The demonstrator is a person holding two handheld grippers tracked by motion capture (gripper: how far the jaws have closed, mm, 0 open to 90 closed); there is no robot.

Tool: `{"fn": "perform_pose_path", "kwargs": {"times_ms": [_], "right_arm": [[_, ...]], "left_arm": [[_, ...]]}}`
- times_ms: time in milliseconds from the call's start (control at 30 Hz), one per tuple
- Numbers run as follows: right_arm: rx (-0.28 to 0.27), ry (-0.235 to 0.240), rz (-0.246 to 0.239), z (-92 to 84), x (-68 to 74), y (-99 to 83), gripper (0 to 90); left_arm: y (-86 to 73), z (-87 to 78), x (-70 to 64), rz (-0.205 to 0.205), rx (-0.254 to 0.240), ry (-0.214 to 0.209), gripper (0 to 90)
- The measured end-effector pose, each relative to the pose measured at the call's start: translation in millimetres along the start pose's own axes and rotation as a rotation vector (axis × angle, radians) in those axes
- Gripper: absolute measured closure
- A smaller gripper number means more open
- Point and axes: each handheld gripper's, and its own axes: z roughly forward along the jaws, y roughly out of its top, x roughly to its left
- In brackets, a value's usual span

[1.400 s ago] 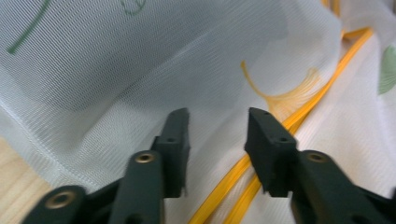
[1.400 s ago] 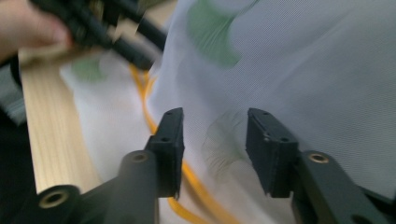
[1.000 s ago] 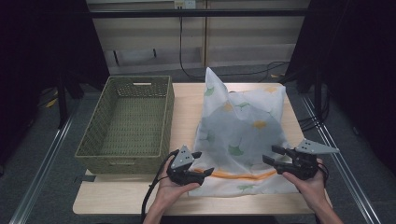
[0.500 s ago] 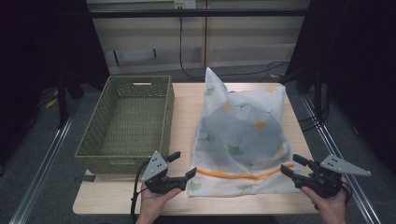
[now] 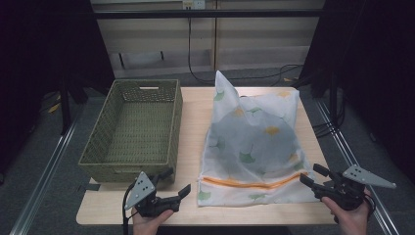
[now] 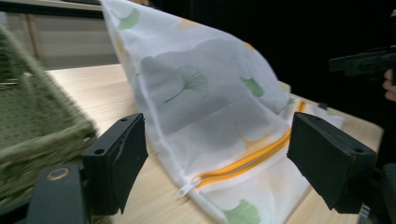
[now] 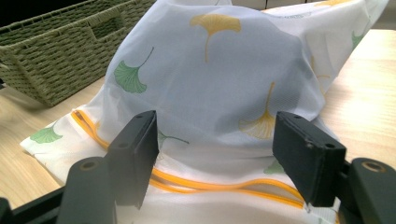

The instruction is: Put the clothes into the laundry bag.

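Observation:
A white mesh bag (image 5: 254,132) printed with green and yellow leaves lies stuffed on the table, its orange zipper (image 5: 254,183) along the near edge. My left gripper (image 5: 177,182) is at the table's front, left of the bag's near corner and clear of it. Its jaws have just been opening, with nothing between them. The bag (image 6: 210,107) and its zipper pull (image 6: 187,189) lie ahead of the left gripper (image 6: 215,158). My right gripper (image 5: 311,175) hovers off the bag's near right corner. It has also just opened wide and holds nothing, facing the bag (image 7: 224,79).
A green wicker basket (image 5: 134,125) stands on the left half of the wooden table (image 5: 193,122), close to my left gripper. Shelving and cables run behind the table. Dark floor and metal rails flank both sides.
Both grippers have left the bag's near corners and drawn back and outward, the left to the left, the right to the right. Their jaws stand wider. The bag stays put.

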Motion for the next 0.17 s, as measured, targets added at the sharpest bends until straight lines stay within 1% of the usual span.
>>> {"fn": "perform_pose_path", "kwargs": {"times_ms": [33, 67, 100, 133, 167], "right_arm": [[0.002, 0.003, 0.003, 1.0, 0.0, 0.0, 31.3], [0.001, -0.002, 0.002, 1.9, 0.0, -0.2, 31.4], [0.008, 0.004, 0.006, 2.6, -0.5, -0.2, 32.7], [0.014, 0.018, 0.006, 3.6, -2.1, -0.6, 34.7], [0.024, 0.021, 0.01, 4.8, -2.1, -1.2, 34.0]], "left_arm": [[-2.1, -1.6, 3.8, -0.02, -0.006, -0.033, 17.2], [-2.3, -2.1, 4.4, 0.0, 0.0, -0.021, 16.8], [-2.6, -2.2, 4.3, 0.008, 0.005, -0.012, 16.5], [-2.9, -2.8, 5.0, 0.019, 0.014, -0.015, 16.5], [-2.9, -2.8, 5.0, 0.019, 0.014, -0.015, 16.4]]}}
